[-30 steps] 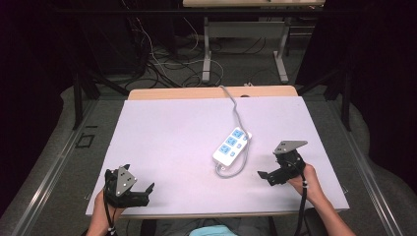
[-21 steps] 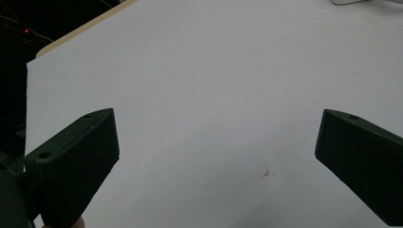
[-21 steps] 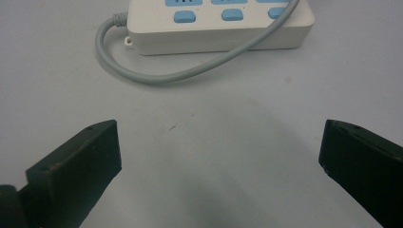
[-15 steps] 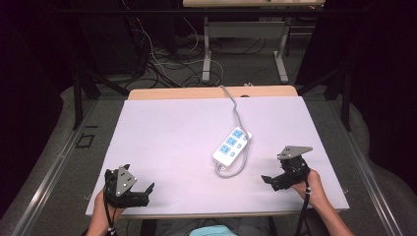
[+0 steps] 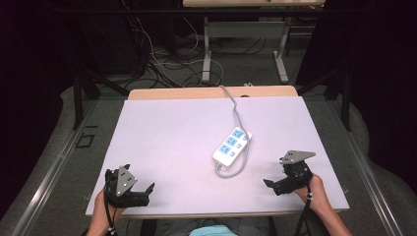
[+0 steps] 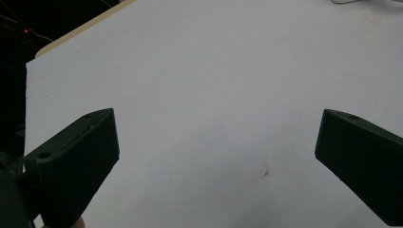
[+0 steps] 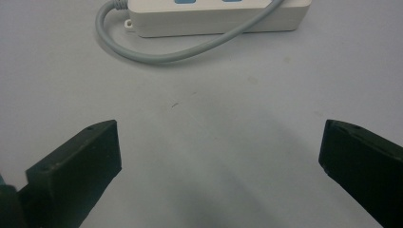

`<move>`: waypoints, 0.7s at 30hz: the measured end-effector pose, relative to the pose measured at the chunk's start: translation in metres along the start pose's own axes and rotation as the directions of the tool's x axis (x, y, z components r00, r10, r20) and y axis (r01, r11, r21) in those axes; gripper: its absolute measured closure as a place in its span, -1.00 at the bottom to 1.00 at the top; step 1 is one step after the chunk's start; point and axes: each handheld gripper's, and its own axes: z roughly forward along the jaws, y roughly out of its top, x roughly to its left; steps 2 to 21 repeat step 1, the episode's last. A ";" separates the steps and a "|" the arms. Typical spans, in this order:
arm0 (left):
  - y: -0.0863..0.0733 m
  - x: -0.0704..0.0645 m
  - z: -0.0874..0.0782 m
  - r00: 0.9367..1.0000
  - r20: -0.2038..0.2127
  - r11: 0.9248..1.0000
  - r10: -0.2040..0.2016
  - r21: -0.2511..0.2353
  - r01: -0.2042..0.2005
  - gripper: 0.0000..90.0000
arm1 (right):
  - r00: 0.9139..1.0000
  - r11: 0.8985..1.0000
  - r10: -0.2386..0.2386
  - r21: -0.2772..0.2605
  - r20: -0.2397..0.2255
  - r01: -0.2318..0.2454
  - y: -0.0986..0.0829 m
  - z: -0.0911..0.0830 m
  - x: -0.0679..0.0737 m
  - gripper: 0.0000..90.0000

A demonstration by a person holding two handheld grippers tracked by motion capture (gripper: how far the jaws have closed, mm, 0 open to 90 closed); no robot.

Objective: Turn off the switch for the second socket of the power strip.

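No text, brand, number or sign can be read anywhere. The white power strip (image 5: 232, 146), at about 1 o'clock from the table's (image 5: 167, 132) middle, has blue socket faces, but any marking on them is too small to make out.

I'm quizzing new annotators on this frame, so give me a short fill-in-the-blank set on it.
1. The power strip has ___ sockets.
2. Its cable runs off the table's ___ edge.
3. The left gripper has its jaws ___.
4. The gripper nearer the strip is the ___ gripper.

Missing words: blue; far; open; right
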 end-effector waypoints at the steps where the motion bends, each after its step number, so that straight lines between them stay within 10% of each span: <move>1: 0.000 0.000 0.000 1.000 -0.002 1.000 0.001 0.000 -0.001 -0.99 | 1.000 1.000 0.002 0.000 -0.003 -0.002 0.000 0.000 0.000 -1.00; 21: 0.000 0.000 0.000 1.000 -0.002 1.000 0.001 0.000 -0.001 -0.99 | 1.000 1.000 0.002 0.000 -0.003 -0.002 0.000 0.000 0.000 -1.00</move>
